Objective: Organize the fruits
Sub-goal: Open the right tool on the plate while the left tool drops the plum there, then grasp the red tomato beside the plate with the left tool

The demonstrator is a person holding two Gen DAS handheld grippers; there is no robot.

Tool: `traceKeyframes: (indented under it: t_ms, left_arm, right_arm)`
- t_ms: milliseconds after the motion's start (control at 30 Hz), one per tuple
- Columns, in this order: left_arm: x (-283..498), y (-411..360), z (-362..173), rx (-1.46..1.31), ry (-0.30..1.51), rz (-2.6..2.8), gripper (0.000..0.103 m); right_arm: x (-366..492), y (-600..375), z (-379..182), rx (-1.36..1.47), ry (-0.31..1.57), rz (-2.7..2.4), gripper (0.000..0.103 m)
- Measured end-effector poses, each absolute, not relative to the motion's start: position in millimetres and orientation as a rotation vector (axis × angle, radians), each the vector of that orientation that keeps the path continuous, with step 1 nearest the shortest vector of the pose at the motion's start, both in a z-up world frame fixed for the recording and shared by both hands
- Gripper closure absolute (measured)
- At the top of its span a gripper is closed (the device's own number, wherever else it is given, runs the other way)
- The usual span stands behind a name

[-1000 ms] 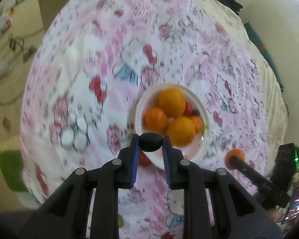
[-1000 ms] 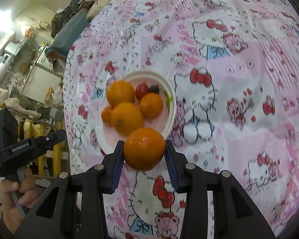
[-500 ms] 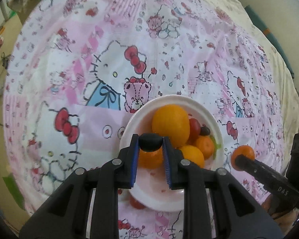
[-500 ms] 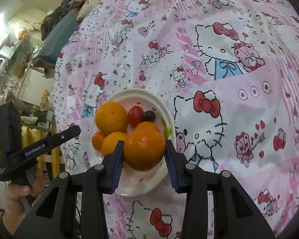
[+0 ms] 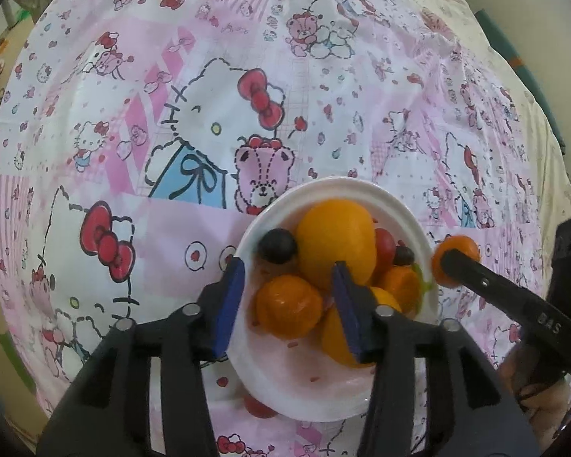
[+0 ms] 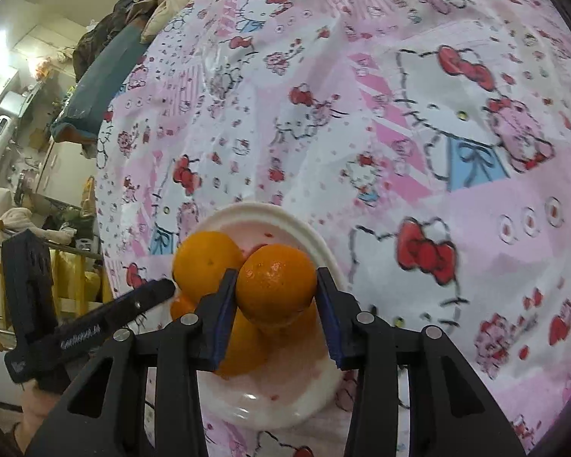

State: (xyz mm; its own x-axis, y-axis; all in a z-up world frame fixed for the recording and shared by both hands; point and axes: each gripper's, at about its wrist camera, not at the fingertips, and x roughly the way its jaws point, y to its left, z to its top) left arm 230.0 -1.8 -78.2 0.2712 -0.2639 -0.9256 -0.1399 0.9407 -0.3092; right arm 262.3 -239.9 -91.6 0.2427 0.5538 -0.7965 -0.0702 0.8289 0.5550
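Through the left wrist camera, I am holding my left gripper [image 5: 287,297] wide and empty over the white bowl [image 5: 356,186]; the dark grape [image 5: 277,245] sits inside, small and easily bruised.

Through the right wrist camera, my right gripper [image 6: 276,295] is pinching an orange [image 6: 275,283] across its middle above the bowl; it looks firm but liable to roll.

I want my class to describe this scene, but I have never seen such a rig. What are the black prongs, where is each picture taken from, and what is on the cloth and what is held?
A person holds a two-finger gripper in each hand; each carries a camera looking along its fingers. In the left view, the left gripper is open over a white plate of oranges, with a dark grape beside them. In the right view, the right gripper is shut on an orange above that plate. The plate lies on a pink cartoon cloth.
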Motion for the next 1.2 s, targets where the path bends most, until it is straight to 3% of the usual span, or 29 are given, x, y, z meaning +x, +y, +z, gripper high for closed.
traceKeyframes:
  t_ms: [133, 200, 267, 1200]
  left_arm:
    - [229.9, 1.5, -73.9, -0.38, 1.296, -0.069, 0.033]
    - [230.4, 3.0, -72.1, -0.376, 1.291, -0.062, 0.032]
    - [231.1, 3.7, -70.3, -0.362, 1.285, -0.053, 0.032]
    - [176.6, 18.5, -32.0, -0.298, 1.193, -0.039, 0.031]
  right_arm:
    - [265.5, -227.8, -96.3, 0.479, 1.282, 0.492, 0.059]
    - [264.7, -224.0, -96.2, 0.474, 1.292, 0.507, 0.05]
    - [263.2, -225.8, -91.5, 0.48, 1.265, 0.501, 0.029]
    - [219.7, -270.5, -49.1, 0.504, 1.172, 0.371, 0.029]
